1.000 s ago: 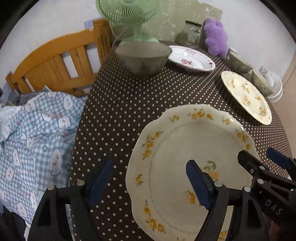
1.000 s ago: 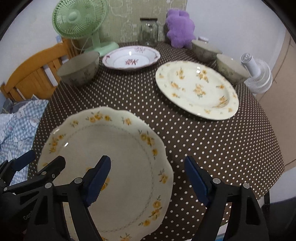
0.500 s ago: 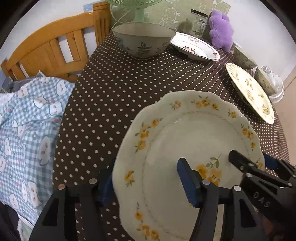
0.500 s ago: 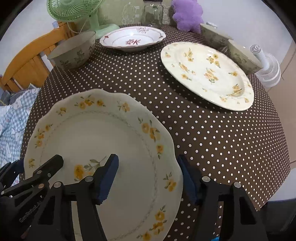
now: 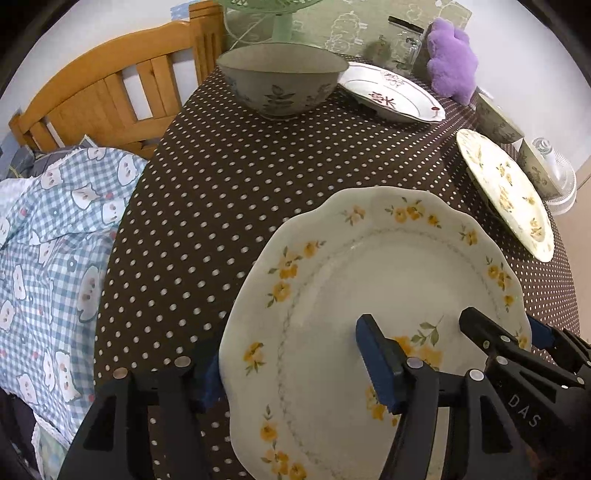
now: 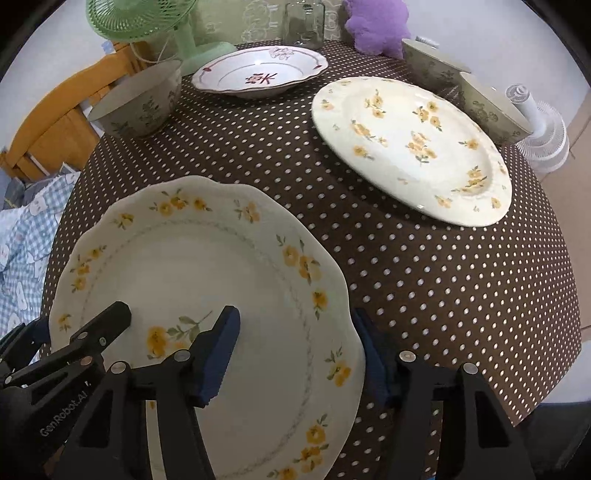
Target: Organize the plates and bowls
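Observation:
A scalloped white plate with yellow flowers lies at the near edge of the dotted brown table. My left gripper is open and straddles the plate's left rim, one finger over the plate and one outside it. My right gripper is open and straddles its right rim the same way. A second yellow-flowered plate lies to the right. A white dish with red pattern and a grey bowl stand further back. Two more grey bowls stand at the far right.
A green fan, a glass jar and a purple plush toy stand at the back. A wooden chair and checked cloth are left of the table. A small white fan stands off its right edge.
Both grippers have moved forward and inward onto the near plate, so that each now has one finger over it and one outside the rim. The jaws have stayed open.

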The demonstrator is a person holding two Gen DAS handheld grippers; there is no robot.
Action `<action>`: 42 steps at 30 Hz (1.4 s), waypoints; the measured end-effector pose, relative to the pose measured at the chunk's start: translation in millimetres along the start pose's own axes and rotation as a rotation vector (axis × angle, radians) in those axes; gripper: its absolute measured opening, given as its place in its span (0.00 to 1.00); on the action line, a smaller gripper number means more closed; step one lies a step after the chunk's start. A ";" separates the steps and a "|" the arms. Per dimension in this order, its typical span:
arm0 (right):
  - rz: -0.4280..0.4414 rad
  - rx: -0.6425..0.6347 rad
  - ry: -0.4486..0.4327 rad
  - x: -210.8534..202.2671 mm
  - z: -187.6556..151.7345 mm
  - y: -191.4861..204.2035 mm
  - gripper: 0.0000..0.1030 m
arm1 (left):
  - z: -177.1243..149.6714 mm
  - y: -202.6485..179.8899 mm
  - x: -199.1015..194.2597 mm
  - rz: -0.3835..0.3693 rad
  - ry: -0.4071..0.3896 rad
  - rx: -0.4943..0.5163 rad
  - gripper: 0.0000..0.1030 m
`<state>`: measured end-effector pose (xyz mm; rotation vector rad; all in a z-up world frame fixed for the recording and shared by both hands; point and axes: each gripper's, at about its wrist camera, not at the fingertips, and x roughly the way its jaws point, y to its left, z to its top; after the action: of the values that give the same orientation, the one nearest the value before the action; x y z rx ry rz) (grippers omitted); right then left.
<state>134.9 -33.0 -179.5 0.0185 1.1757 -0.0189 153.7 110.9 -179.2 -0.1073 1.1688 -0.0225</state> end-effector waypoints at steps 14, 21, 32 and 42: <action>-0.001 0.007 -0.003 4.7 23.7 -24.4 0.63 | 10.8 -20.9 5.9 0.016 -0.002 0.008 0.63; -0.005 0.029 0.023 11.2 27.0 -37.1 0.63 | 9.6 -26.1 11.9 -0.011 0.024 0.013 0.65; -0.012 0.062 -0.004 -6.3 30.0 -41.0 0.67 | 10.2 -35.7 -12.3 -0.008 -0.055 0.113 0.88; -0.026 0.099 -0.089 -58.6 26.0 -41.1 0.69 | 16.5 -36.2 -55.4 -0.069 -0.149 0.167 0.94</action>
<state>135.3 -74.4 -115.7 0.0891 1.0852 -0.1004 148.6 80.2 -118.6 -0.0019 1.0095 -0.1700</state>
